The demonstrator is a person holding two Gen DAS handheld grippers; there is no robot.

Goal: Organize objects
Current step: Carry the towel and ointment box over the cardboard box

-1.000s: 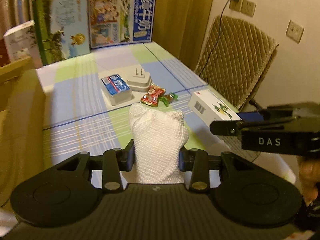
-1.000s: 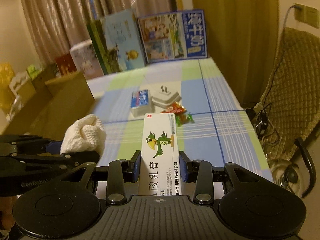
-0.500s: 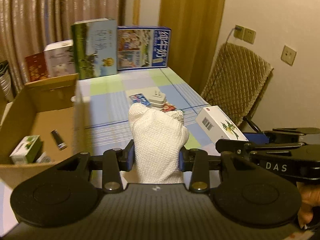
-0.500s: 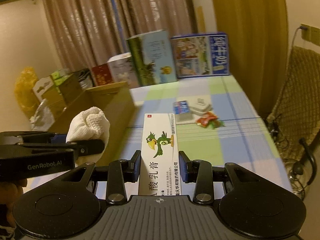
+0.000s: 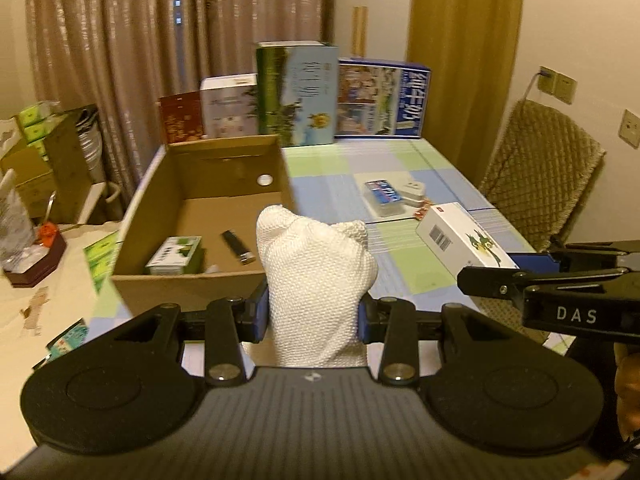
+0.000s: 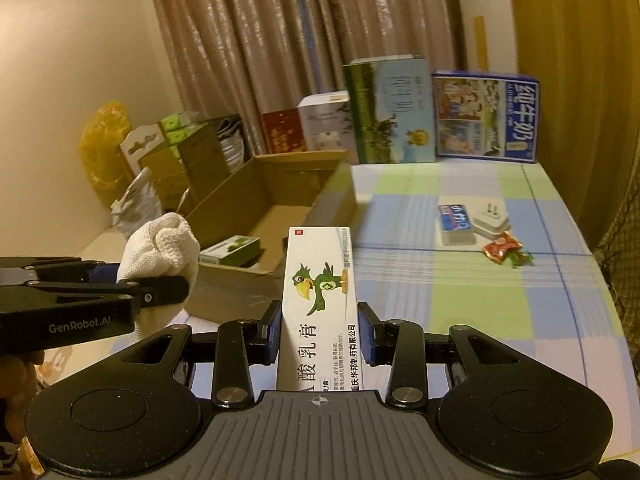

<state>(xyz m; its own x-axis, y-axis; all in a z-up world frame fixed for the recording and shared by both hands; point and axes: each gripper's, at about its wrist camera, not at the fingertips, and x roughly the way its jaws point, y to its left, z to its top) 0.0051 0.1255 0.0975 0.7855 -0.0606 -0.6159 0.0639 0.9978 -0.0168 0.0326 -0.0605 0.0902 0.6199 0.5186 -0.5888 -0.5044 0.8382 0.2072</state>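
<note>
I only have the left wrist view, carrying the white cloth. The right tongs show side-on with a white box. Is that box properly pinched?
Observer: Yes. In the right wrist view both pads of the right tongs press the long sides of the white ointment box, parrot face up.
Operator: That box blocks me. What lies on the tablecloth behind it?
Observer: A red wrapped candy and a green one, side by side, just nearer than the white plug adapter.
Operator: Anything past the cardboard box on the far left?
Observer: A yellow plastic bag against the wall, beyond the stacked cartons.
</note>
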